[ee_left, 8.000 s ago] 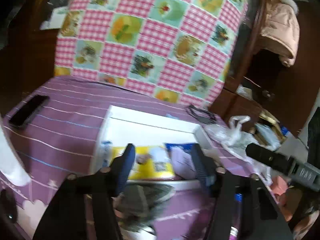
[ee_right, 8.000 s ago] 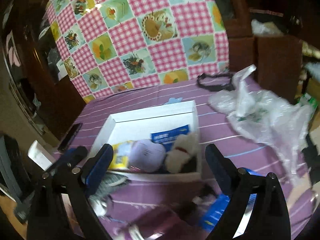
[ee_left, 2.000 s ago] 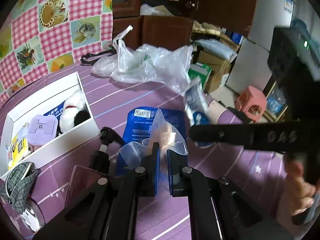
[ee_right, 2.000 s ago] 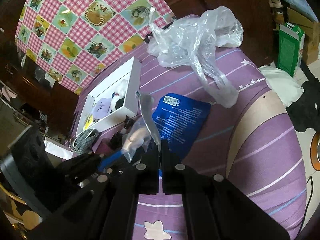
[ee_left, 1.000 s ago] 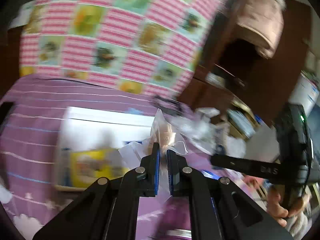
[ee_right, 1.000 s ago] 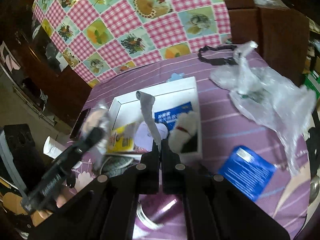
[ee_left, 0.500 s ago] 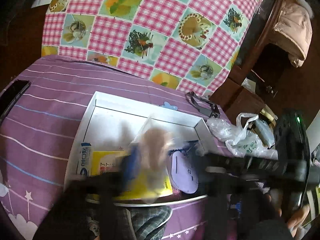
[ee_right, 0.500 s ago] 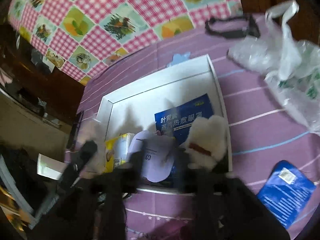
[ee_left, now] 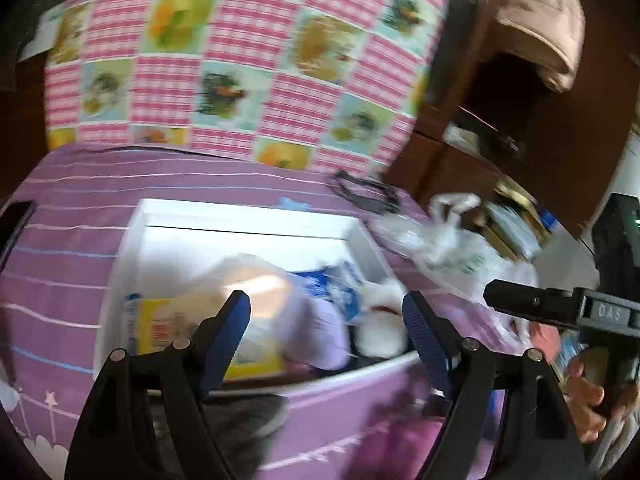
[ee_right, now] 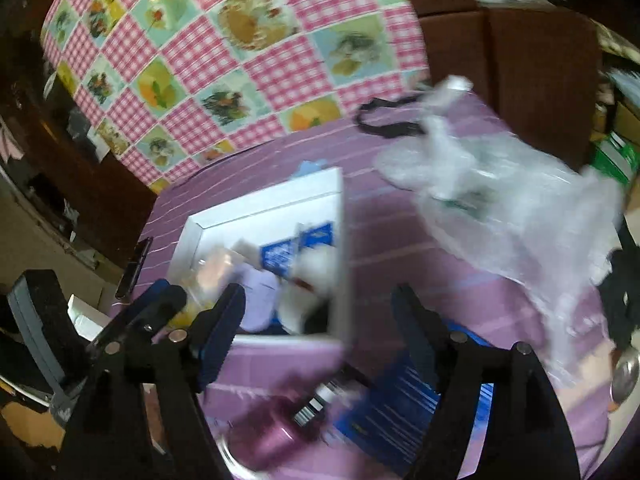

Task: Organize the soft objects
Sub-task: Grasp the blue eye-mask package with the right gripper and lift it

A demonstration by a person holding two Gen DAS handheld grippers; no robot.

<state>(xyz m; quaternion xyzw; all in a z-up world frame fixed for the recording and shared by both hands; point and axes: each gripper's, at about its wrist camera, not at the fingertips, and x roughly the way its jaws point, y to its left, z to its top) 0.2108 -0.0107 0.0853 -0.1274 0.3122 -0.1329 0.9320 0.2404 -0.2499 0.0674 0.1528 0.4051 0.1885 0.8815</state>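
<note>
- Now the left hand-held gripper (ee_left: 326, 316) stands released, jaws wide, nothing pinched between them.
- Likewise the right hand-held gripper (ee_right: 316, 308) is spreading its jaws, empty.
- Just beyond the left one, a blurred clear bag (ee_left: 248, 280) lies in the white box (ee_left: 248, 216), beside a white plush toy (ee_left: 380, 316).
- The box sits on the purple striped table (ee_left: 72, 208).

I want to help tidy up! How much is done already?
Done: the white box already holds a fluffy white toy, a yellow packet and a clear bag.
In hand: nothing. Both grippers' jaws are opening, empty.
Left: the blue pouch and the big plastic bag still lie on the purple cloth.
</note>
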